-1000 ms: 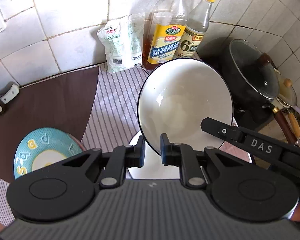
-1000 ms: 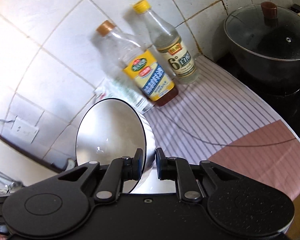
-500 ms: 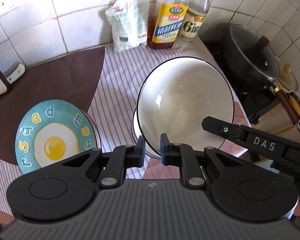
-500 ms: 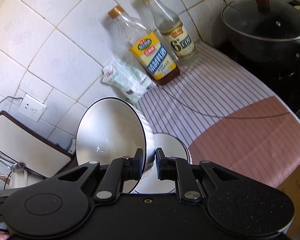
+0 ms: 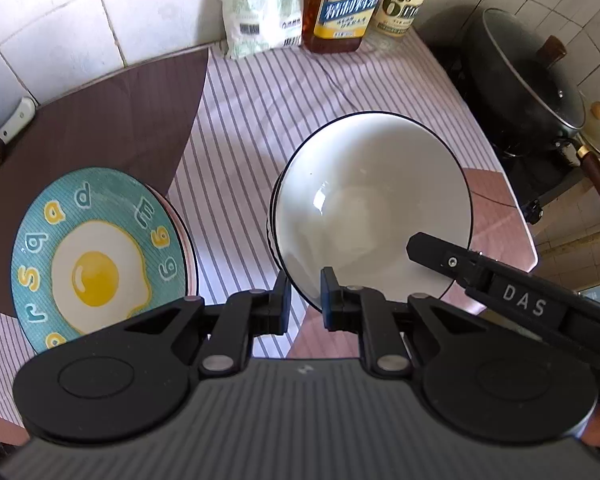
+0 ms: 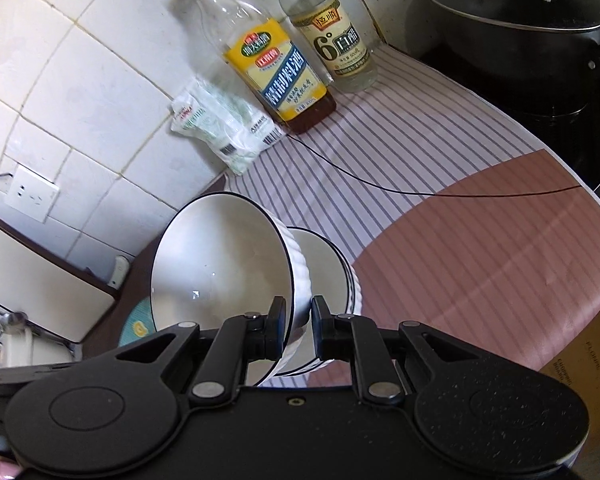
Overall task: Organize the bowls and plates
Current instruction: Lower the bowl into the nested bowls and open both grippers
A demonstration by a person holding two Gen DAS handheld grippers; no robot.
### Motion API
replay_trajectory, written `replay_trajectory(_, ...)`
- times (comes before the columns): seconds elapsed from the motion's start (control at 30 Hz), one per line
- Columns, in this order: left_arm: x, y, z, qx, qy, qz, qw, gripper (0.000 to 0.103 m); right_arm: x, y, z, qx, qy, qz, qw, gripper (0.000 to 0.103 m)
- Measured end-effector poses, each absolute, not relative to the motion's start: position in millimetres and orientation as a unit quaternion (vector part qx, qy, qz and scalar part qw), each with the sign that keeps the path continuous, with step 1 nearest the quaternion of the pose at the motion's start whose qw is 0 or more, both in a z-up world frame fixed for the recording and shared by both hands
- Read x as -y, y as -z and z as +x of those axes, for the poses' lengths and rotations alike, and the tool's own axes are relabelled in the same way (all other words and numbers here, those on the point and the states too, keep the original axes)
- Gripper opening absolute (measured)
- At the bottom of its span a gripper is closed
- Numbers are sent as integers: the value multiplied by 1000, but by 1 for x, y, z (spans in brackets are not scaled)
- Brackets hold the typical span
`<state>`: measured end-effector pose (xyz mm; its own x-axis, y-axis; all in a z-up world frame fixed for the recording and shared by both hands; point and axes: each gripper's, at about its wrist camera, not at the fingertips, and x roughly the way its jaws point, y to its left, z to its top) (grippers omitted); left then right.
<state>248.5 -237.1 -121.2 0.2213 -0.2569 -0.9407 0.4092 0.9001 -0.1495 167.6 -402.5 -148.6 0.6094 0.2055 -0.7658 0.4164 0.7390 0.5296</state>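
On the table (image 5: 260,120), the plate (image 5: 96,260) lies at the near left, on top of another plate whose rim shows at its right edge. To its right, a tilted bowl (image 5: 372,208) sits over a second bowl (image 6: 332,268) that stands on the table. The left tongs (image 5: 305,300) clamp the tilted bowl's near rim and the right tongs (image 6: 298,332) clamp its rim from the right. At the far edge, against the wall, a bag (image 5: 256,4) stands left of two bottles, the larger bottle (image 5: 348,4) beside the smaller one (image 5: 404,4). Far right, beyond the table's edge, sits a lidded pot (image 5: 528,84).
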Motion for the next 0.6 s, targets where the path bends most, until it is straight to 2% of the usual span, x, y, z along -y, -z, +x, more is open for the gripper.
replay_trajectory(0.47, 232, 148, 265, -627, 211, 16, 750, 15, 386, 151, 181, -463, 77, 242, 849, 18)
replay_trajectory(0.57, 231, 147, 264, -617, 213, 15, 757, 20, 374, 147, 184, -463, 77, 178, 865, 23)
replay_trajectory(0.6, 233, 144, 260, -607, 218, 34, 763, 20, 370, 145, 184, -456, 75, 160, 873, 27)
